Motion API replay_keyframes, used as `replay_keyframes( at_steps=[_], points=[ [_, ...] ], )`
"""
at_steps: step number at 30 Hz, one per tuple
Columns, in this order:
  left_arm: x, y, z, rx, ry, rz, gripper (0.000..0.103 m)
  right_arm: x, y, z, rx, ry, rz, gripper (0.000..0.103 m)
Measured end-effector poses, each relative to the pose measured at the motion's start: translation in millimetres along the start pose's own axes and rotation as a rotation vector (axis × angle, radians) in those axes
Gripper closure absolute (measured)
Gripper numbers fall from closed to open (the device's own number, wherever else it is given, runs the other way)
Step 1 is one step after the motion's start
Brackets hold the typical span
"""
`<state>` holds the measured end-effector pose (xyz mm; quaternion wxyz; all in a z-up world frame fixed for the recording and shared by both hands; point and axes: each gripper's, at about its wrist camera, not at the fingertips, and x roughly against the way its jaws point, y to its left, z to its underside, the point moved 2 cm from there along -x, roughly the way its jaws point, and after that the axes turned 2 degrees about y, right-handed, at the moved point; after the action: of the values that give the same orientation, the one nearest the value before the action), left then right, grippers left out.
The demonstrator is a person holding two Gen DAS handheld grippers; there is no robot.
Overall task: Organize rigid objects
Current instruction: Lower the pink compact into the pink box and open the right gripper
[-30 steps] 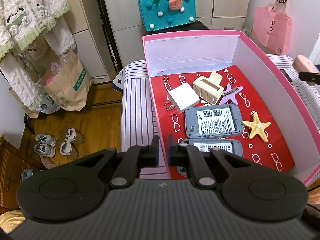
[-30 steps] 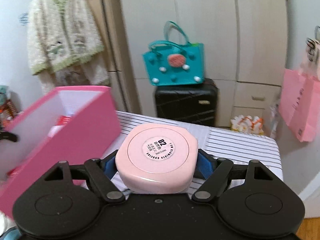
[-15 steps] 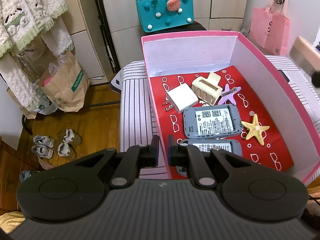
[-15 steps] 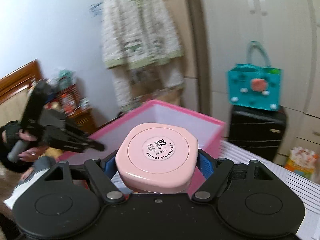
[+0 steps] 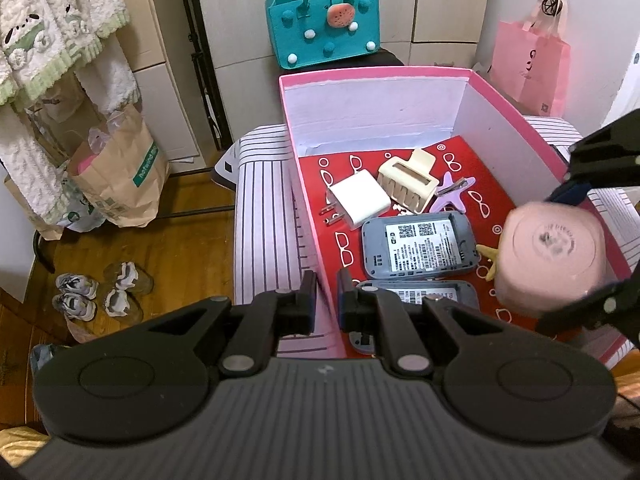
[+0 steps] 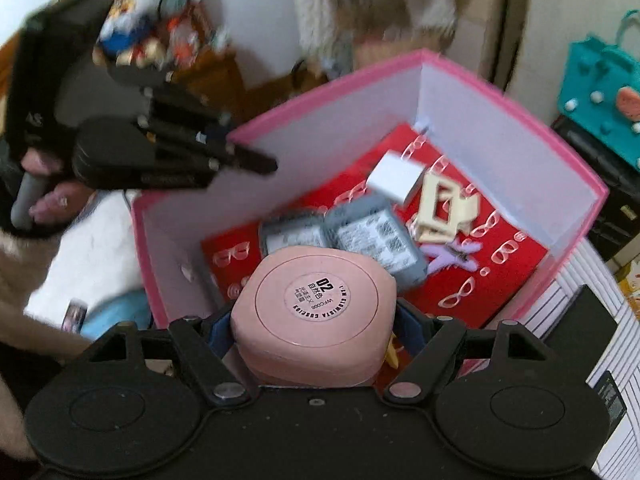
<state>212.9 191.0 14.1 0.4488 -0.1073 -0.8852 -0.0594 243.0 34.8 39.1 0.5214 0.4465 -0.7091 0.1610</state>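
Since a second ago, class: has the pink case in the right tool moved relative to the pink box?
Yes. The pink case, gripped by the right tool, has travelled from beside the pink box to above its red floor.

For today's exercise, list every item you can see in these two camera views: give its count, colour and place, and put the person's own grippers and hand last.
Box: one, pink, on striped surface.
Liner: one, red, box floor.
Charger: one, white, in box.
Hair claw: one, cream, in box.
Star clip: one, lilac, in box.
Starfish: one, yellow, partly hidden.
Router devices: two, grey, in box.
Compact: one, pink, held over box.
Tote: one, teal, behind box.
Bag: one, pink, hanging.
Left gripper: black, shut on box wall.
Right gripper: black, gripping compact.
Hand: one, holding the left gripper.
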Motion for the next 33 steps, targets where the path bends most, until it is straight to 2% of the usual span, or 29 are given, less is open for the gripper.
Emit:
replay_keyframes(
  at_steps=[2,5,11,15,19,27,30,33],
  points=[
    [0,0,0,0.0,-0.002,0.003,0.094,0,-4,-1,-0.038,0.035,-0.073,0.02],
    [0,1,1,0.0,-0.003,0.011,0.094,-1,-2,-3,-0.051,0.059,-0.089,0.02],
    [0,2,0,-0.01,0.0,0.02,0.093,-15,8,-9,0.036,0.143,0.007,0.02],
    [0,3,1,-0.012,0.001,0.025,0.093,-23,10,-10,0.054,0.214,0.008,0.02],
    [0,3,1,-0.011,0.0,0.027,0.092,-25,8,-11,0.046,0.241,0.004,0.02],
    [0,2,-1,-0.008,0.004,0.023,0.093,-5,13,-6,0.039,0.174,0.044,0.019],
    [-1,4,-2,0.004,0.005,0.024,0.093,13,12,-2,0.034,0.115,0.079,0.019],
    [-1,3,-1,0.01,0.004,0.021,0.093,38,6,8,0.007,0.02,0.123,0.02]
  ],
)
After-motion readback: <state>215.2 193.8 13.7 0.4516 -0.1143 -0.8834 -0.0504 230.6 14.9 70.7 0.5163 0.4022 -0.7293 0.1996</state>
